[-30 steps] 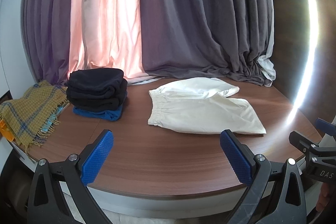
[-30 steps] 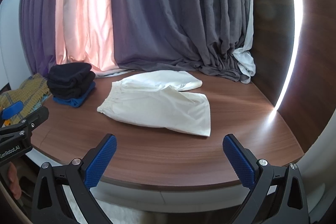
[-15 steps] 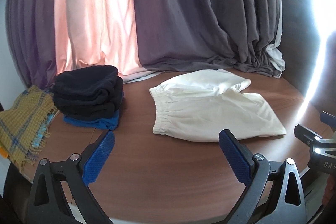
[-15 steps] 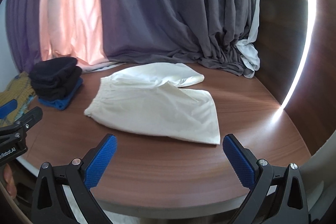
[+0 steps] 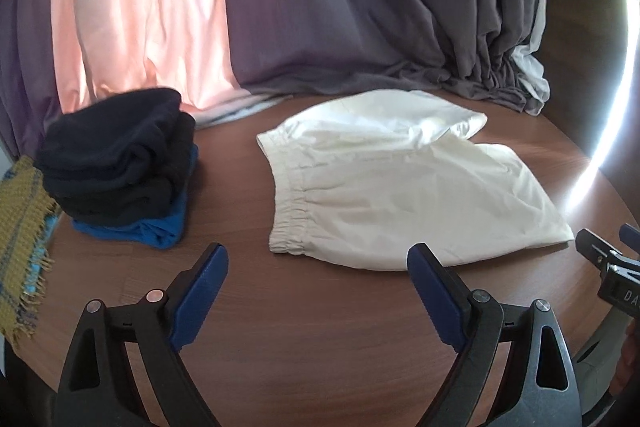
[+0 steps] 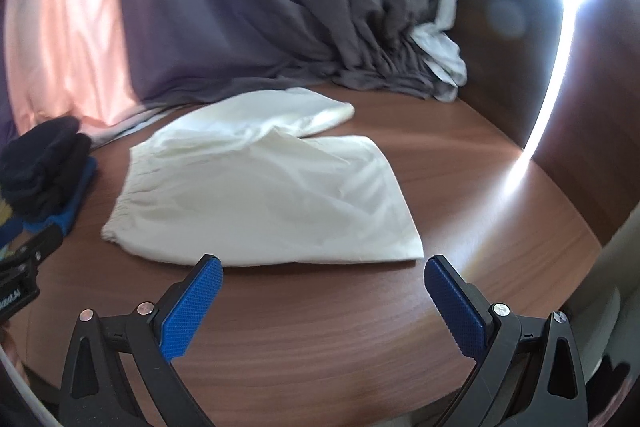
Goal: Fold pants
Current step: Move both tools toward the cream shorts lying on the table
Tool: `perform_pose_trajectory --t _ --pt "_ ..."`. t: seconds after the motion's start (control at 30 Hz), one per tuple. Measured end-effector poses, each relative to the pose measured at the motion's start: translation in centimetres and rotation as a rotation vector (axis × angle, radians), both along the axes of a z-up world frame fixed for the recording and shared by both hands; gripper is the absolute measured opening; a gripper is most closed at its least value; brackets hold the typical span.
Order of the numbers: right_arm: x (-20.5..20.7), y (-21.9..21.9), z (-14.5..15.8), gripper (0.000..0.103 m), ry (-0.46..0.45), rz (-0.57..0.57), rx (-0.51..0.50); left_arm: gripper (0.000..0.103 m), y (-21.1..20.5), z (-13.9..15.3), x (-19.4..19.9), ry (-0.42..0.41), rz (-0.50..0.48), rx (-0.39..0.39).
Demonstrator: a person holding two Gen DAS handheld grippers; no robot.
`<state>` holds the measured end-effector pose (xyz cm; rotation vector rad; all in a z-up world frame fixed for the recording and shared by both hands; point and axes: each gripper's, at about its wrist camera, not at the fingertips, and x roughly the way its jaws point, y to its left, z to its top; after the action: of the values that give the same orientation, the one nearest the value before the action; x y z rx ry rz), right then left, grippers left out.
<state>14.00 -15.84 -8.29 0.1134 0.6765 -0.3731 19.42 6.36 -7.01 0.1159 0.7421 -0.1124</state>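
A pair of white shorts [image 5: 392,183] lies flat on the round wooden table [image 5: 304,343], waistband to the left, legs to the right, the far leg angled away. It also shows in the right wrist view [image 6: 264,187]. My left gripper [image 5: 318,255] is open and empty, just short of the near waistband corner. My right gripper [image 6: 322,267] is open and empty, just short of the near leg's hem edge. Each gripper shows at the edge of the other's view: the right one [image 5: 608,259] and the left one [image 6: 24,259].
A stack of folded dark clothes on a blue garment [image 5: 120,163] sits left of the shorts. A yellow plaid cloth [image 5: 20,227] hangs over the table's left edge. Grey and pink curtains [image 5: 320,7] drape onto the table's back. A wood wall [image 6: 560,107] stands at right.
Both grippers have moved forward over the table toward the shorts, which now look larger and closer. Both stay open. The shorts have not moved.
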Motion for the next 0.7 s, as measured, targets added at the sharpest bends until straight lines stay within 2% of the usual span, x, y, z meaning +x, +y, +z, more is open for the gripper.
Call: perform_pose_trajectory --t 0.37,0.6,0.7 --pt "3.5 -4.6 -3.9 0.101 0.029 -0.137 0.095 0.08 -0.9 -4.5 4.4 0.1 0.078 -0.011" --pt "5.2 -5.7 -6.2 0.094 0.067 -0.193 0.13 0.075 -1.0 -6.7 6.5 0.167 0.116 -0.025" --pt "5.4 -6.1 -6.5 0.092 0.065 -0.215 0.133 0.074 -0.8 -7.5 7.2 0.207 0.131 -0.055"
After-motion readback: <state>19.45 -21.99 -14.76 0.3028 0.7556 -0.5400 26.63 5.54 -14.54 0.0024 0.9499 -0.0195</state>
